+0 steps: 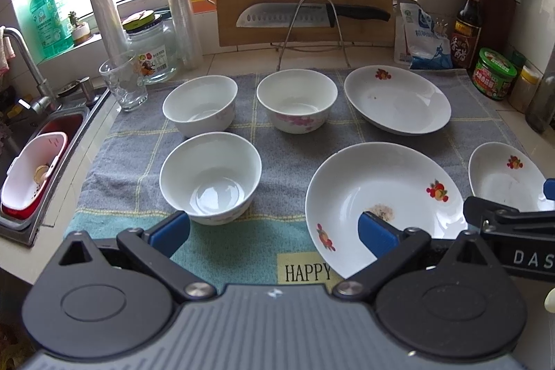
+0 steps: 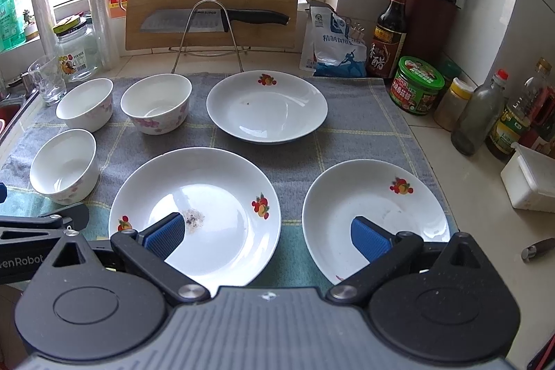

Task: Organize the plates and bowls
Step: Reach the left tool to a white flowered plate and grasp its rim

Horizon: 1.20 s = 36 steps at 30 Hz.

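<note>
We judge the task barely begun: three bowls sit apart on the left of the cloth (image 2: 347, 99) covering the bench, the near bowl (image 1: 210, 177) and two behind it, while three plates lie separately to the right, the middle plate (image 2: 215, 193), the far plate (image 2: 267, 108) and the right plate (image 2: 374, 207). Nothing is stacked. Our left tool (image 1: 274, 231) and right tool (image 2: 267, 236) both hover spread wide, gripping nothing. The plates' near rims are hidden behind the tools, and a greyish smear on the middle plate is hard to identify.

near plate (image 1: 378, 196) front rim hidden behind gripper body, right plate (image 1: 503, 175) cut off by edge
</note>
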Available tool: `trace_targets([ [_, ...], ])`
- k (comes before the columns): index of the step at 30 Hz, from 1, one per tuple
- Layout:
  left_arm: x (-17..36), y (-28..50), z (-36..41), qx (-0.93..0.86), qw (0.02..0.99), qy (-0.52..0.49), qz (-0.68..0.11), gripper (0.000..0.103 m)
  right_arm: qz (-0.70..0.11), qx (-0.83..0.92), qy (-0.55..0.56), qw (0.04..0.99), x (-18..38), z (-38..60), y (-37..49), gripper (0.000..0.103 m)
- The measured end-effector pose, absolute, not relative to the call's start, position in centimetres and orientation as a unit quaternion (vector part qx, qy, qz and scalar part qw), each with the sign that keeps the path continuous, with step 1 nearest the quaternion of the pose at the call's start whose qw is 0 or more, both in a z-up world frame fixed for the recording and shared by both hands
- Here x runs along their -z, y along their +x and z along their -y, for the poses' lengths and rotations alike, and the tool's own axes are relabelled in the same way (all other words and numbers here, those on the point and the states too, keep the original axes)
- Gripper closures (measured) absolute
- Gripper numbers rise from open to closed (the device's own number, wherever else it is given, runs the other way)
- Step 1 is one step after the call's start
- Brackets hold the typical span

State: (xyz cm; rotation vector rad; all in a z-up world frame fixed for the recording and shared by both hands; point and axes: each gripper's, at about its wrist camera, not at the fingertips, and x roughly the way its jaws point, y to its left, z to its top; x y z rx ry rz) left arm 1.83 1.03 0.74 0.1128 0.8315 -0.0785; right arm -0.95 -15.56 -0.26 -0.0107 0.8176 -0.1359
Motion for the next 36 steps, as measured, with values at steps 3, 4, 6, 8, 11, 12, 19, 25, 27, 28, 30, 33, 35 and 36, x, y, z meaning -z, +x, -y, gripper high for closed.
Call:
trace_targets([
  [3, -1.0, 2.1, -1.3, 0.049, 0.916, 0.053, -0.394, 0.001, -0.39, 0.066, 0.0, 0.918, 0.1, 15.5, -1.0, 0.0],
  [4, -1.1, 2.3, -1.4, 0.055, 0.917, 0.053, -0.392, 0.001, -0.387, 0.066, 0.001, 0.92, 0.1, 15.5, -1.0, 0.0],
  [6, -1.4, 2.6, -1.7, 0.071, 0.92, 0.049, -0.383, 0.001, -0.38, 0.066, 0.005, 0.923, -0.1, 15.5, -1.0, 0.0],
  [8, -1.8, 2.9, -2.1, 0.092, 0.922, 0.046, -0.373, 0.001, -0.371, 0.063, 0.009, 0.926, -0.3, 15.7, -1.1, 0.0],
  [11, -2.4, 3.2, -2.8, 0.13, 0.925, 0.031, -0.357, 0.001, -0.355, 0.064, 0.004, 0.933, -0.7, 15.8, -1.3, 0.0],
  [12, -2.6, 3.3, -2.9, 0.141, 0.924, 0.028, -0.353, 0.001, -0.349, 0.063, 0.003, 0.935, -0.8, 15.9, -1.3, 0.0],
  [19, -3.1, 3.8, -2.7, 0.204, 0.923, 0.048, -0.324, 0.001, -0.322, 0.081, -0.013, 0.943, -0.8, 17.3, -2.4, 0.0],
  [25, -2.4, 5.1, -2.1, 0.251, 0.908, 0.049, -0.333, 0.001, -0.324, 0.103, -0.029, 0.94, 0.7, 19.7, -5.6, 0.0],
  [27, -2.2, 5.5, -1.3, 0.262, 0.902, 0.055, -0.338, 0.001, -0.336, 0.109, -0.028, 0.935, 1.8, 20.9, -6.4, 0.0],
  [28, -2.1, 5.7, -0.9, 0.268, 0.899, 0.055, -0.343, 0.001, -0.343, 0.113, -0.025, 0.932, 2.4, 21.7, -6.8, 0.0],
  [30, -1.9, 6.0, 0.1, 0.285, 0.891, 0.061, -0.348, 0.001, -0.358, 0.117, -0.012, 0.926, 4.0, 23.3, -7.3, 0.0],
  [33, -1.6, 6.2, 1.9, 0.298, 0.885, 0.072, -0.351, 0.001, -0.374, 0.109, 0.007, 0.921, 6.4, 25.4, -7.6, 0.0],
  [35, -1.6, 6.3, 3.3, 0.289, 0.886, 0.082, -0.352, 0.001, -0.385, 0.099, 0.02, 0.917, 7.9, 26.7, -7.4, 0.0],
  [36, -1.7, 6.4, 4.0, 0.286, 0.887, 0.087, -0.352, 0.001, -0.387, 0.092, 0.024, 0.917, 8.4, 27.1, -7.2, 0.0],
])
